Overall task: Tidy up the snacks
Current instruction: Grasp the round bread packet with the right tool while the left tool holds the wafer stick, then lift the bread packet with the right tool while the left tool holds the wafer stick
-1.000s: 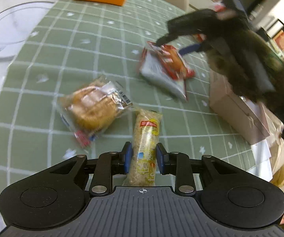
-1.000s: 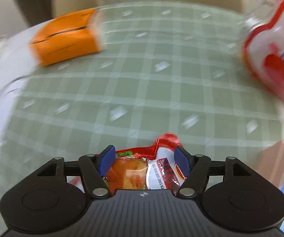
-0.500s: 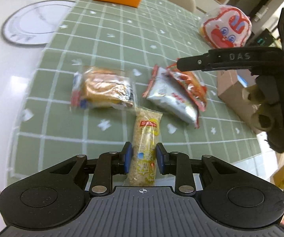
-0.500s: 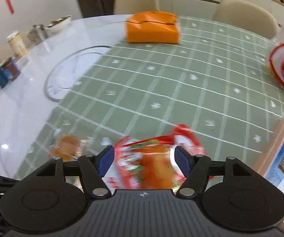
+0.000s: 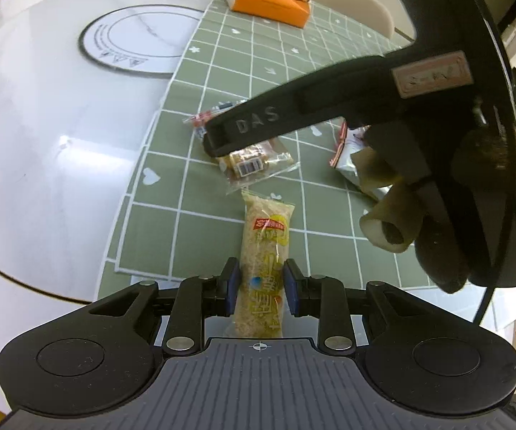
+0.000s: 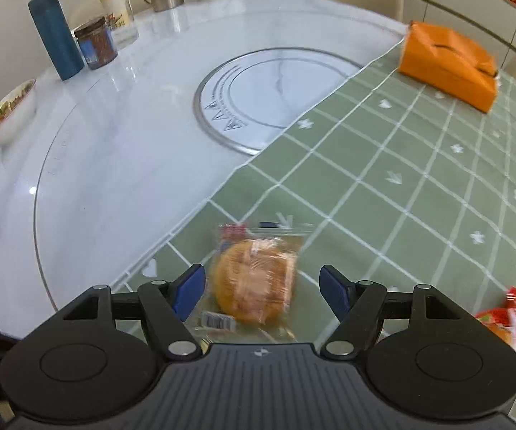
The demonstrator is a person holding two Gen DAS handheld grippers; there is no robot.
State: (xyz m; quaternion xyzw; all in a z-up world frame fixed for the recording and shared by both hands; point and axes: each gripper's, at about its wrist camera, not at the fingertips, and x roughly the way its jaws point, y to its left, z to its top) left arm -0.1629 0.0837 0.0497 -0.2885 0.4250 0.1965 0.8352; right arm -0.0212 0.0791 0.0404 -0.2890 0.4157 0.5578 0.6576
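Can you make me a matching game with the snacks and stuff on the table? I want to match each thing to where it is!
Things:
1. long yellow snack bar
2. round bread in clear wrapper
3. orange tissue box
4. blue bottle

Places:
A. far end of the green cloth
B. pinched in the left claw
C. on the white marble, beside a jar
D. between the open right claw fingers

Pairs: 1-B, 2-D, 3-A, 4-C
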